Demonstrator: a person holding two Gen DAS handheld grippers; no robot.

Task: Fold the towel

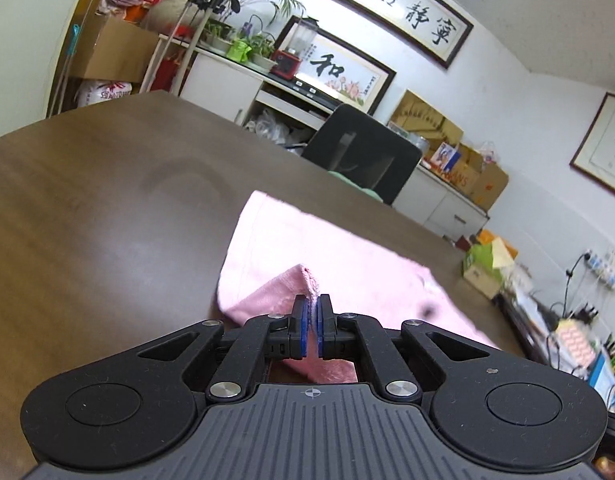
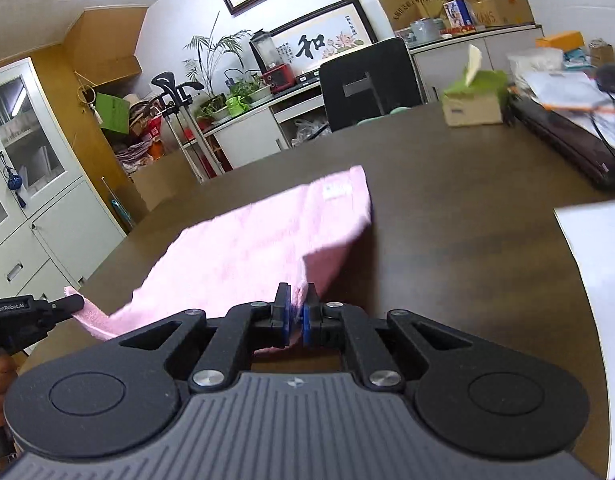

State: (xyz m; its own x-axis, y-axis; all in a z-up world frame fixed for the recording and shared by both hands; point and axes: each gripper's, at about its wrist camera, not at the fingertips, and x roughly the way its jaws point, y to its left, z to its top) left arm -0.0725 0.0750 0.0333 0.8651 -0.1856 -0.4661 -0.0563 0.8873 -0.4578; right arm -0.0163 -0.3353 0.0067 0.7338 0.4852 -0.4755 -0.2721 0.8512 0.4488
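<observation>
The pink towel [image 2: 267, 236] lies on the brown tabletop [image 2: 447, 208] with its near edge lifted clear, each near corner held by one of your tools. Your left tongs [image 1: 312, 320] are pressed together on a peaked fold of cloth at the left corner; your right tongs [image 2: 296, 320] are pinching the right corner, where the cloth hangs in a short flap. In the right wrist view the left tool also shows, at the far left, gripping its corner. The far edge rests flat on the tabletop, with a white label [image 2: 336, 191] near its right corner.

Risks from here: both grips take only a small bite near the pad tips, so a quick pull could let a corner slip out. If you carry one corner ahead of the other, the fold line will run skewed and the edges will not meet. The slack middle sags between your tools and could crease or drag the resting part across the tabletop.

Orientation: the towel's long axis appears to run left to right, from one tool to the other, with its shorter span pointing away from you toward the black chair [image 2: 371, 80]; fisheye distortion makes this a judgement.
</observation>
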